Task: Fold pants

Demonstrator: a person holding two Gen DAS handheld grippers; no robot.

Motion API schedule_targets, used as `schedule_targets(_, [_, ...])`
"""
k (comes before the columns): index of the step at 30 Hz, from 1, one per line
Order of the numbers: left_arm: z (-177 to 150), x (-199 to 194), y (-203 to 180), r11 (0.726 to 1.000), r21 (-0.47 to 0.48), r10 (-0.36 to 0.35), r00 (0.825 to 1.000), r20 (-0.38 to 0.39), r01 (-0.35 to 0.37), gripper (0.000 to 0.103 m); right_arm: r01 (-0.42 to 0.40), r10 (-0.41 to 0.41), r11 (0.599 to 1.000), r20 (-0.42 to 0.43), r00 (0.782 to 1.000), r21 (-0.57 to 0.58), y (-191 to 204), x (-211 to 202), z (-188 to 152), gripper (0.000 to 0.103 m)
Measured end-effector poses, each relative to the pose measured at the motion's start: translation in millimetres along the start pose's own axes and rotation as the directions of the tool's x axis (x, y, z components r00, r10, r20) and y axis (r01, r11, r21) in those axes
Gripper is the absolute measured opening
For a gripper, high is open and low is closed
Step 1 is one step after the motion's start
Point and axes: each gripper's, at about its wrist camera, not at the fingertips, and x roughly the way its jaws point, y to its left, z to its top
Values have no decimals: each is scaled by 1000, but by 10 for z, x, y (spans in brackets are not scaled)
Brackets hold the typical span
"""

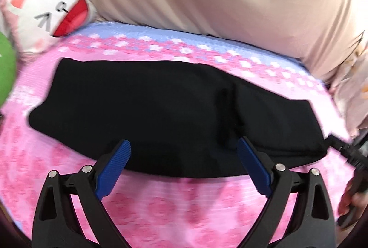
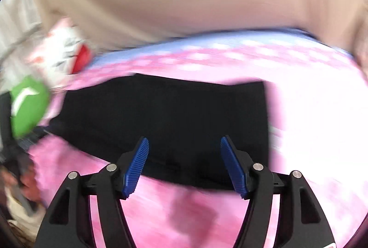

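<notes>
Now my left gripper (image 1: pixel 184 151) spread wide and empty, my right gripper (image 2: pixel 184 151) parted and empty, both over near edge of folded black pants (image 1: pixel 161 105) lying flat on pink patterned bedsheet (image 1: pixel 184 206), cat-face pillow (image 1: pixel 48 15) behind

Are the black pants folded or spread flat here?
Folded: the pants lie as one compact band on the pink sheet, with a layered edge at one end.

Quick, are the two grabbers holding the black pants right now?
Left gripper: open, holding nothing, above the black pants.
Right gripper: open, holding nothing.
</notes>
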Motion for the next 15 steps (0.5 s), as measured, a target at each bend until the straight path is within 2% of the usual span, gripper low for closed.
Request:
schedule_targets(2, [52,119,-115,1000,-6,-27,999,-21,27,95,84,-83,996,-25,996,35,-312,-51,-171,64])
schedule_targets(5, [94,440,-312,999,-11,-34,996,-78,34,94,90,-87,993,-45,995,70,-497,11,-294,64])
schedule_targets(7, [104,599,-374,999,-25,-36,994,-107,33,94,90,-87,995,-54,995,46,-497,105,-315,64])
schedule_targets(9, [94,704,-399,998,-42,-43,991,-129,37,90,88,-87,996,-70,994,9,-461,218,-306,63])
schedule_targets(10, [87,750,-404,998,-50,-46,989,-141,39,83,95,-95,995,-76,993,-8,-444,278,-295,62])
schedule_targets(11, [82,813,-411,998,-56,-45,986,-160,36,71,94,-95,995,-77,992,-18,-431,339,-272,53])
schedule_targets(12, [74,849,-421,998,-53,-42,985,-169,34,67,71,-73,997,-85,994,-21,-466,349,-241,30])
schedule_targets(13, [67,873,-436,999,-47,-29,985,-171,21,62,39,-40,999,-80,996,-9,-464,366,-200,24])
schedule_targets(14, [71,871,-473,1000,-29,-9,986,-165,4,56,41,-41,999,-61,997,-4,-455,346,-139,15])
schedule_targets(15, [78,848,-494,1000,-23,-8,987,-161,5,52,38,-38,999,-41,998,-8,-422,290,-75,14])
